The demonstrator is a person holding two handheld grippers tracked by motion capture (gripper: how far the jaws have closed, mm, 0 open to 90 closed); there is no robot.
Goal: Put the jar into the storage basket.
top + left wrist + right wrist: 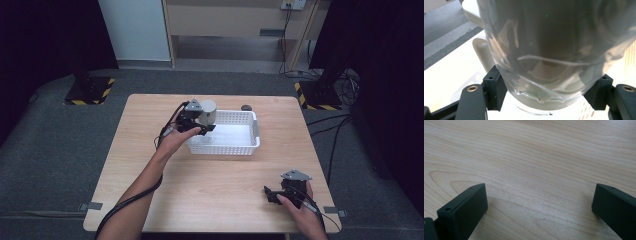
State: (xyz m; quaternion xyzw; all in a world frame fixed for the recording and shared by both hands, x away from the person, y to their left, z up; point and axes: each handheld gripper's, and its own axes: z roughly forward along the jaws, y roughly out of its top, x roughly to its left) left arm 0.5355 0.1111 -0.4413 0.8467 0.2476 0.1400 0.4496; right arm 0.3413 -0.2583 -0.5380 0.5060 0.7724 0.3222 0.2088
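A clear plastic cup (208, 113) hangs over the left end of a white perforated basket (252, 145), and my left gripper (200, 125) is shut on it. In the left gripper view the cup (549, 50) sits wedged between both black jaws, with the basket's white rim (482, 53) behind it. My right gripper (272, 194) rests low over the wooden table (210, 190) near its front right corner. It is open, and the right gripper view has bare wood (536, 170) between the two spread jaws.
A small dark round object (246, 107) lies on the table just behind the basket. Cables trail from both grippers off the table's front edge. Grey carpet surrounds the table, with stand bases at the back left and back right.
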